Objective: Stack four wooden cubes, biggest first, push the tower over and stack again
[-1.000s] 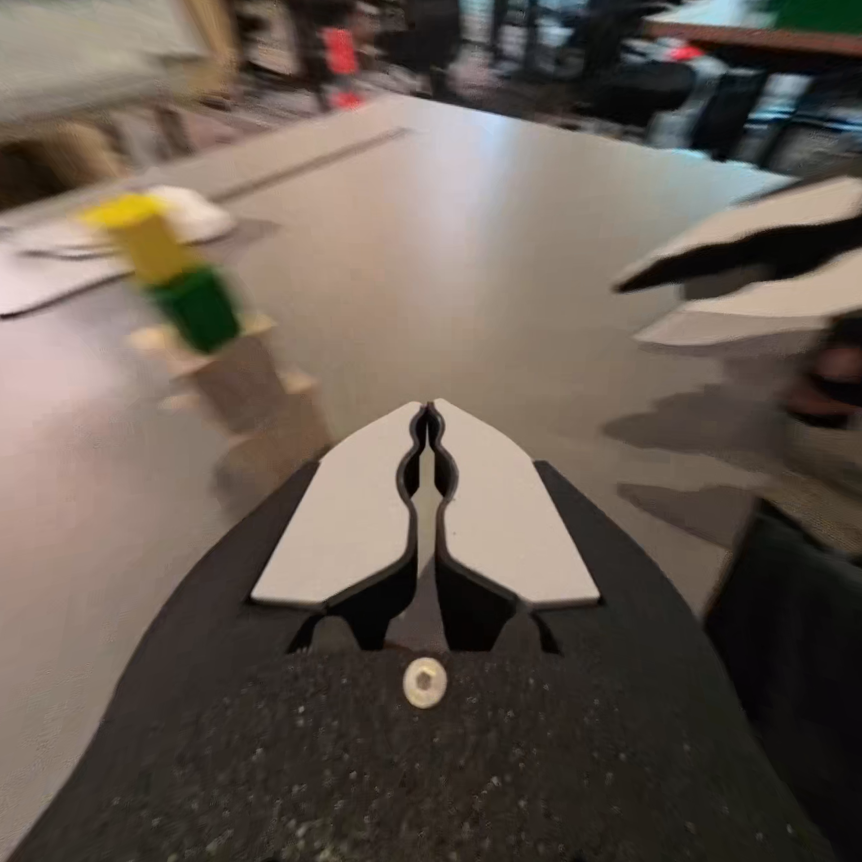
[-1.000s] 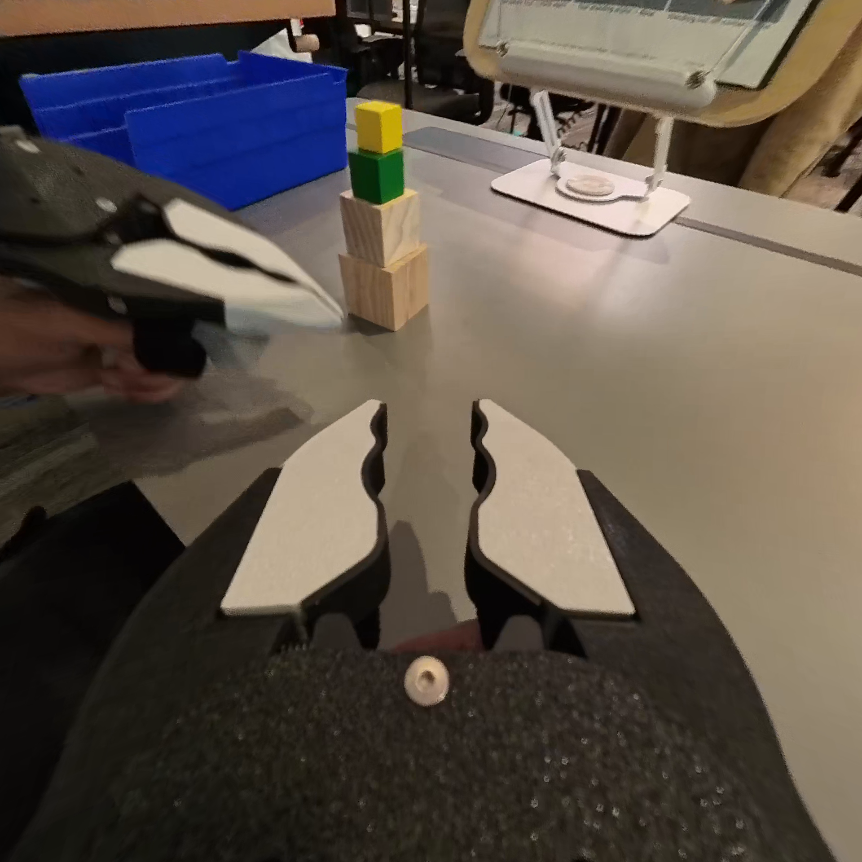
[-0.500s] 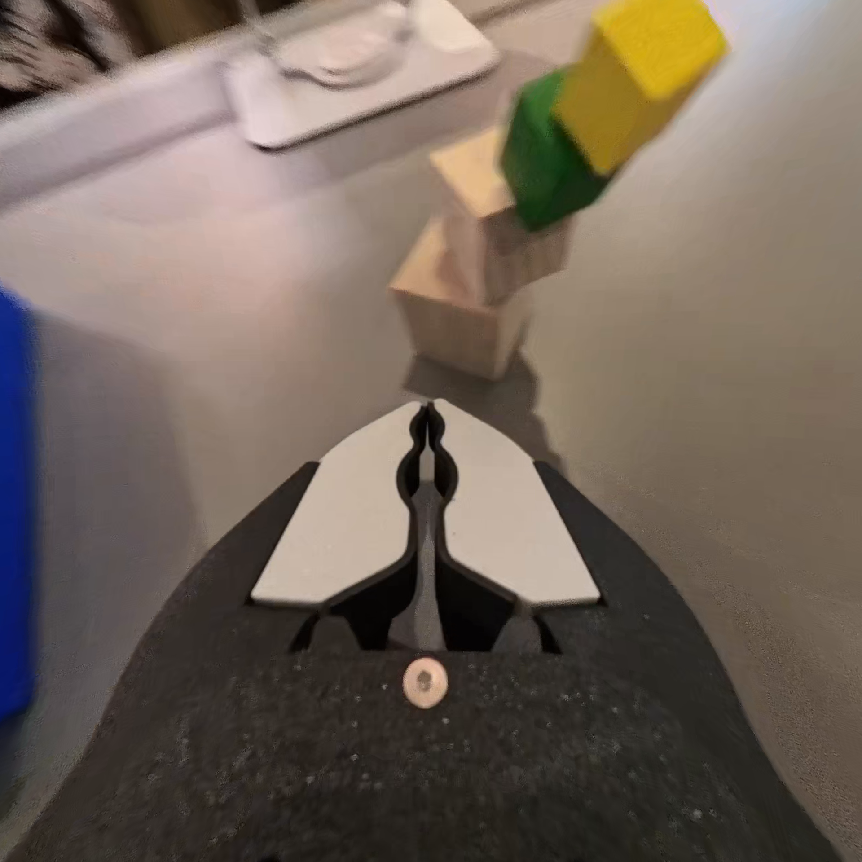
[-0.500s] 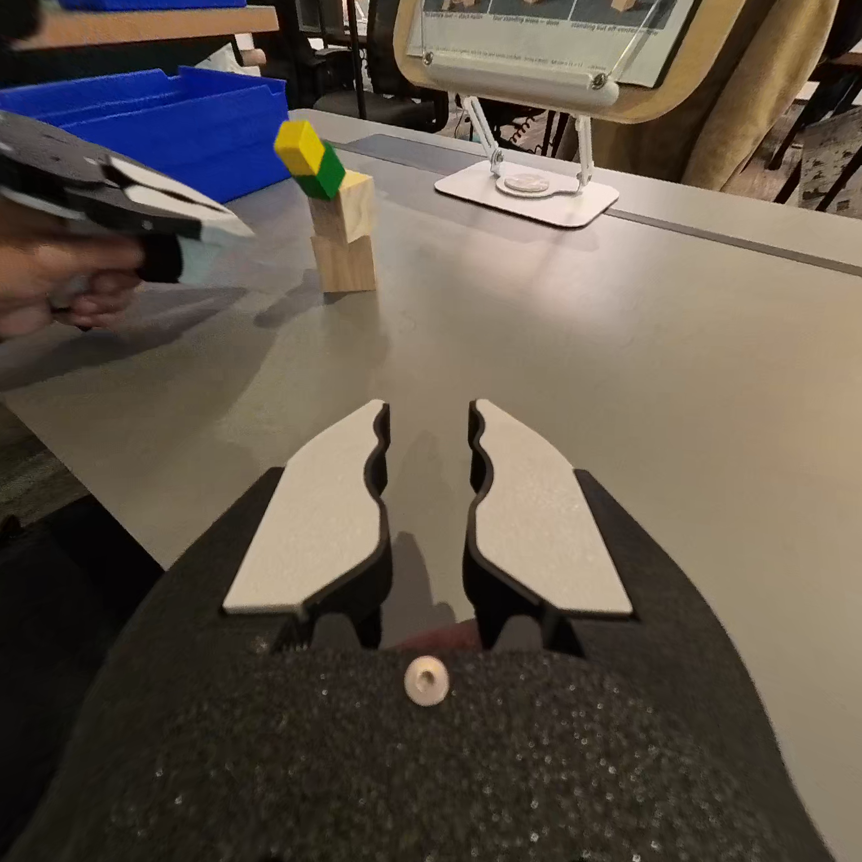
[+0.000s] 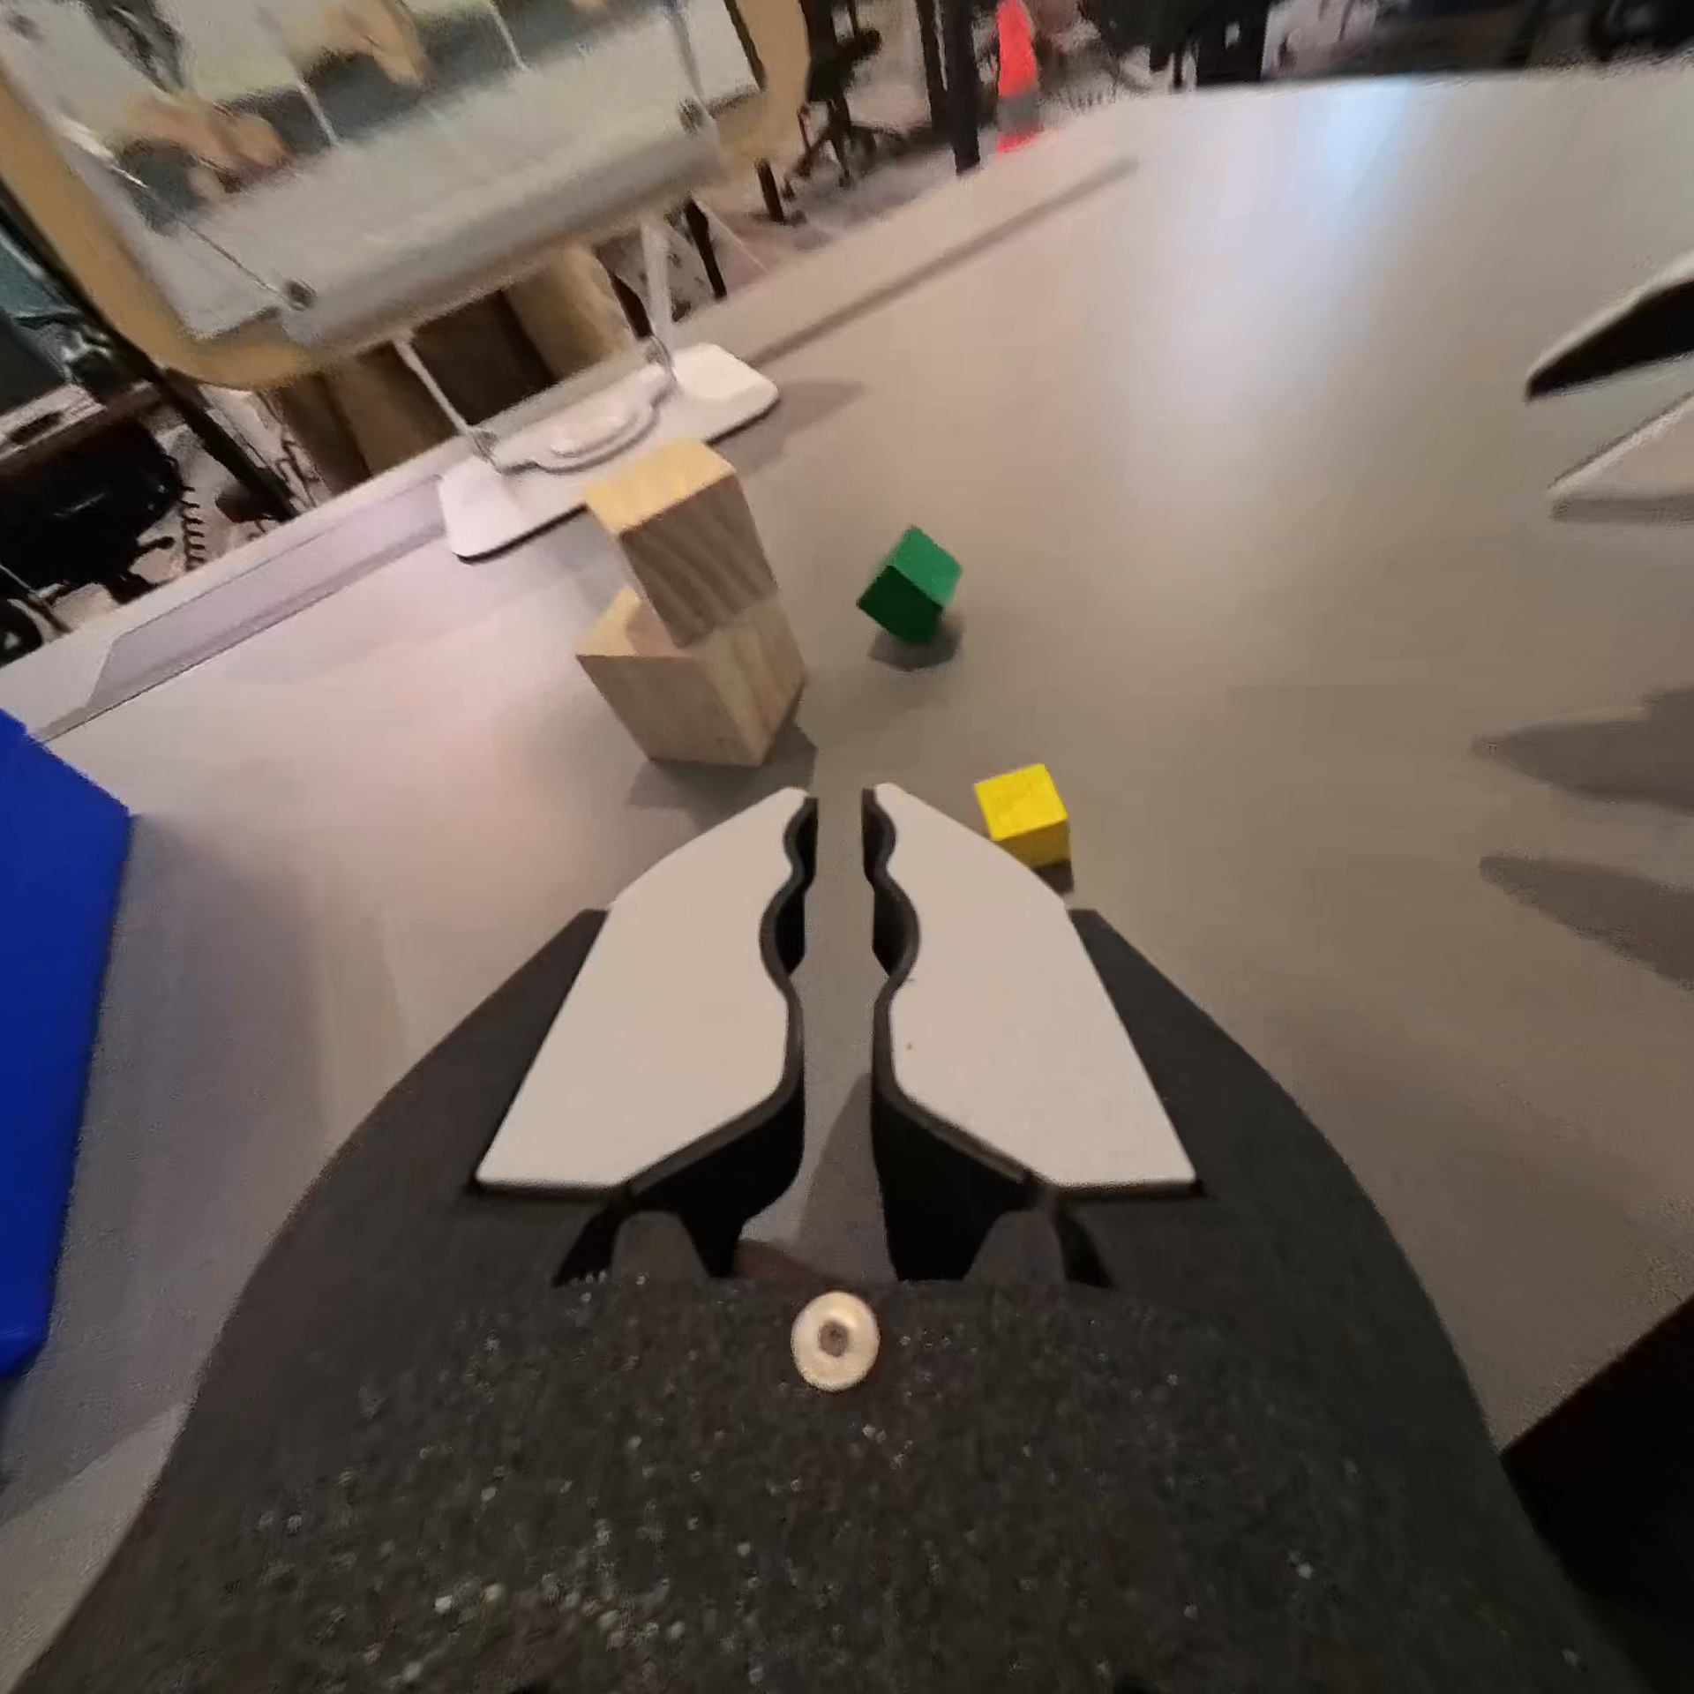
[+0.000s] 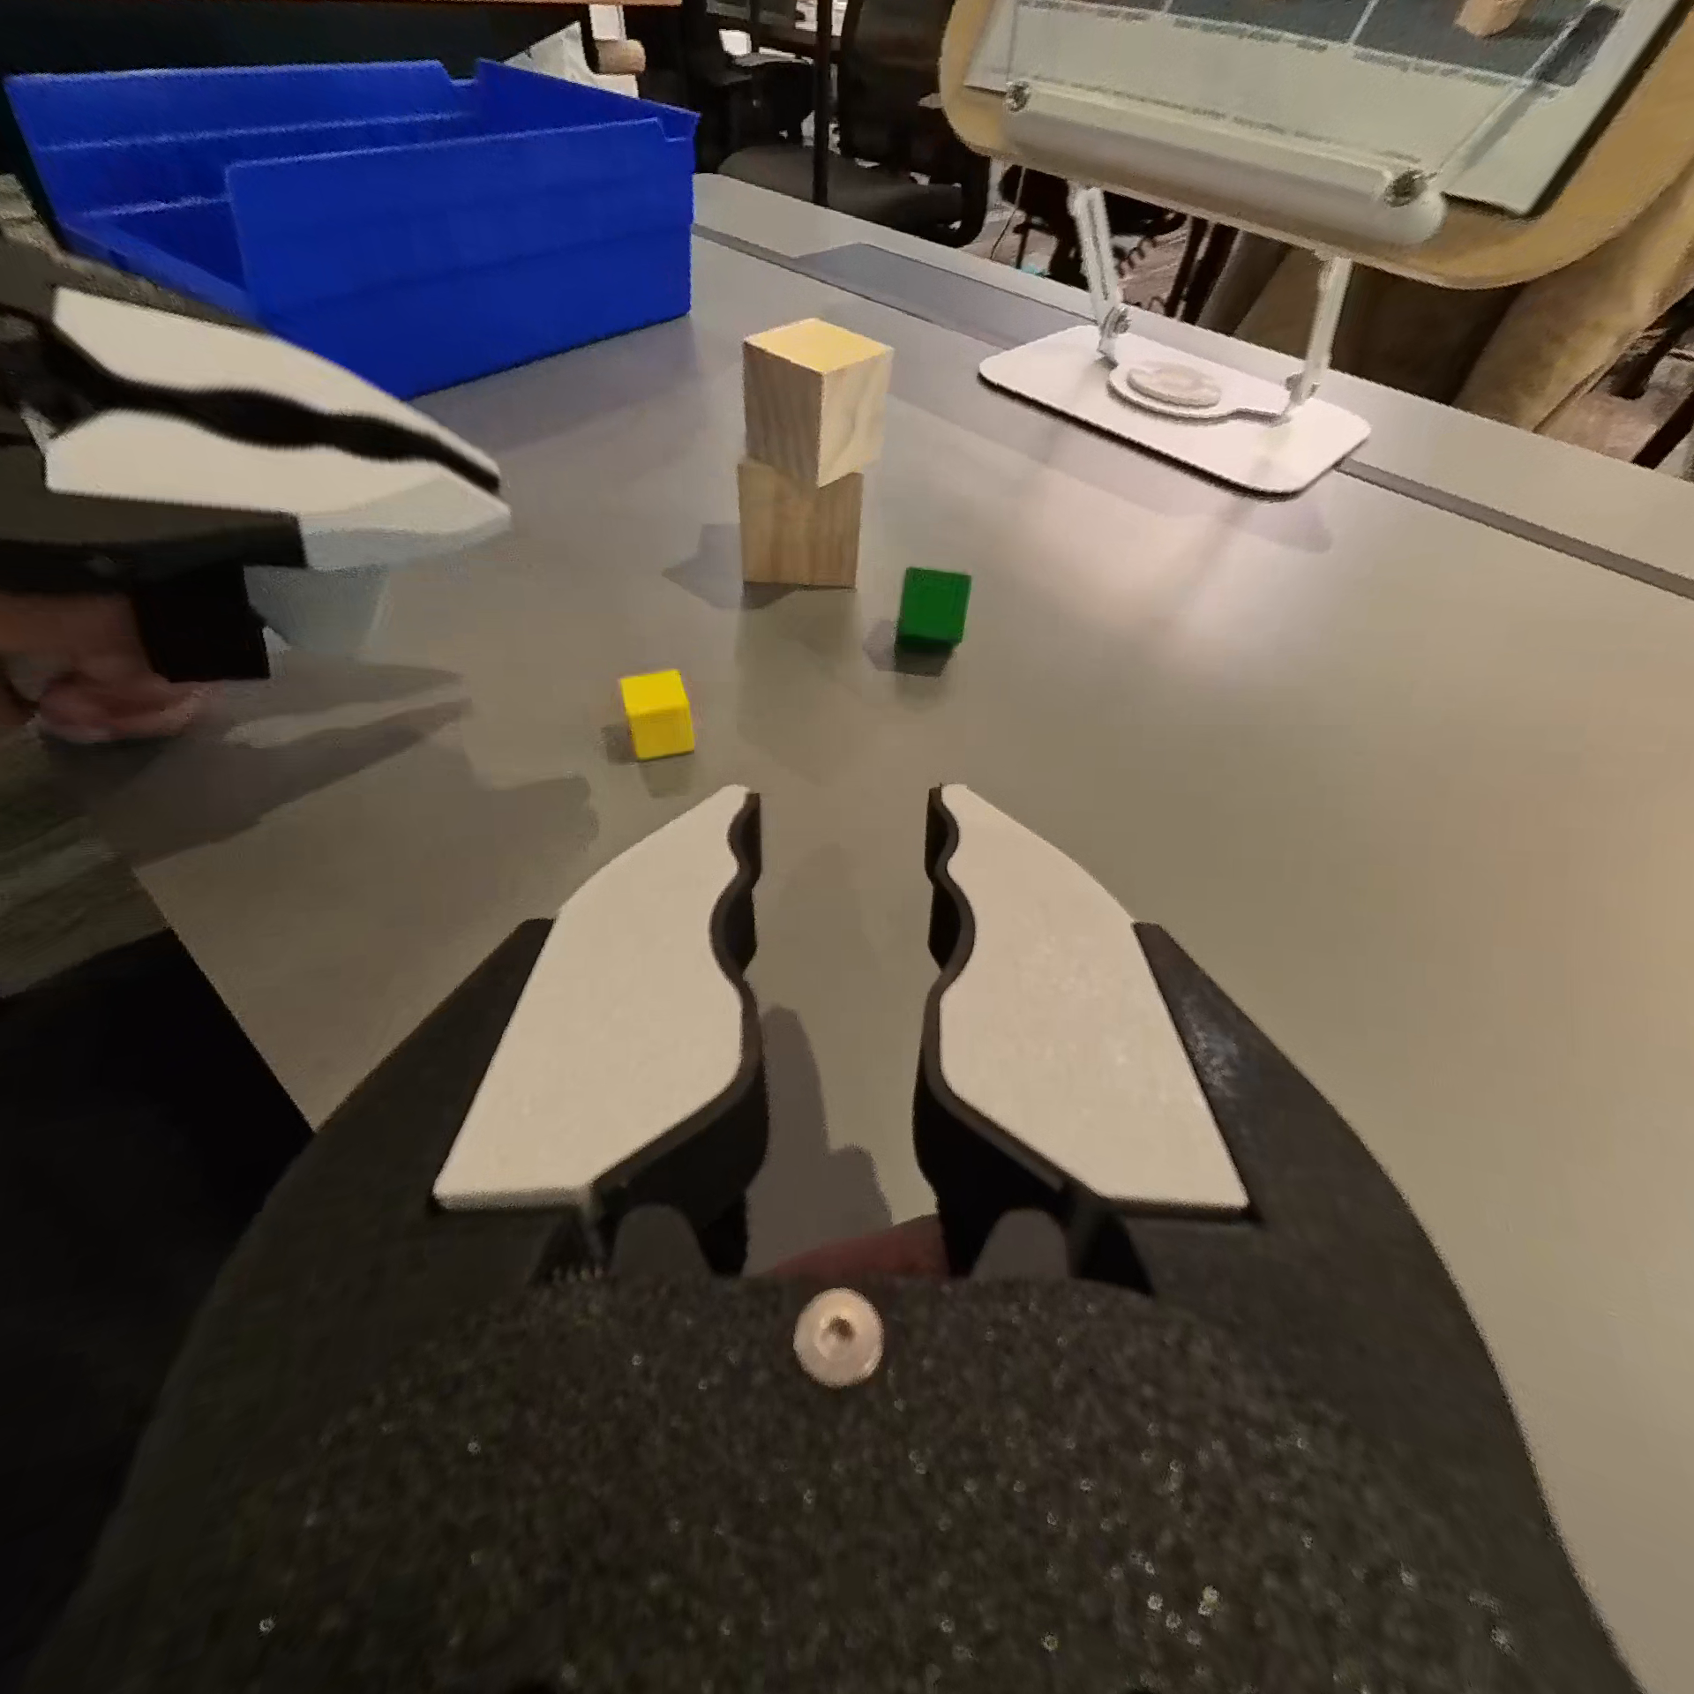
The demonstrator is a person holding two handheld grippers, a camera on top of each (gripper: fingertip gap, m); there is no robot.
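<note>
Two plain wooden cubes stand stacked on the grey table (image 6: pixel 1283 825): the big cube (image 6: pixel 799 532) below, the medium cube (image 6: pixel 816 399) on it, twisted and overhanging. The green cube (image 6: pixel 933 605) lies on the table to their right. The yellow cube (image 6: pixel 656 713) lies nearer, to the left. In the left wrist view the big cube (image 5: pixel 697 697), medium cube (image 5: pixel 683 541), tilted green cube (image 5: pixel 909 587) and yellow cube (image 5: pixel 1025 814) show just beyond my left gripper (image 5: pixel 836 797), which is slightly open and empty. My right gripper (image 6: pixel 841 807) is open and empty, short of the cubes.
A blue bin (image 6: pixel 458 238) stands at the back left. A document stand with a white base (image 6: pixel 1182 412) stands behind the cubes. My left gripper (image 6: pixel 490 490), held by a hand (image 6: pixel 82 697), hovers at the left. My right gripper's fingers (image 5: pixel 1613 348) show at the right edge. My right fingertips sit around 15 cm from my left ones. The medium cube (image 6: pixel 816 399) lies some 11 cm from my left tips, 15 cm from my right tips.
The green and yellow cubes have fallen off the tower onto the table. The medium cube has been knocked askew. My left gripper has drawn back and parted its fingers slightly.
</note>
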